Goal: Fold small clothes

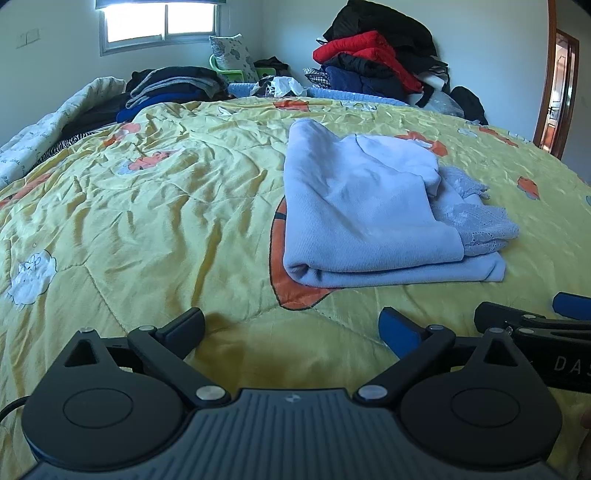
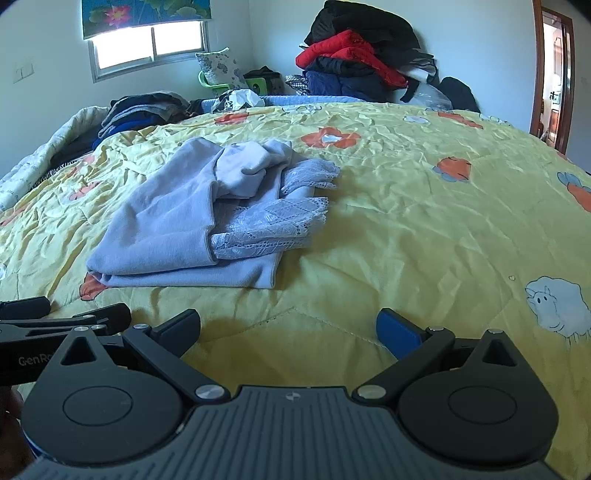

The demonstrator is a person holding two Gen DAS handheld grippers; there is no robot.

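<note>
A pale lilac garment [image 1: 365,218] with a lace trim [image 1: 476,221] lies folded into a thick rectangle on the yellow quilt [image 1: 166,206]. It also shows in the right wrist view [image 2: 177,229], with the lace [image 2: 280,225] sticking out at its right side. My left gripper [image 1: 291,328] is open and empty, hovering low over the quilt, short of the garment's near edge. My right gripper [image 2: 290,328] is open and empty, to the right of the garment's near edge. The right gripper's fingers [image 1: 532,321] show at the right edge of the left wrist view.
Stacks of dark folded clothes [image 1: 173,88] lie at the far left of the bed. A tall heap of red, black and navy clothes [image 1: 376,62] stands at the back right. A doorway [image 1: 557,96] is at the right; a window [image 1: 159,22] is in the far wall.
</note>
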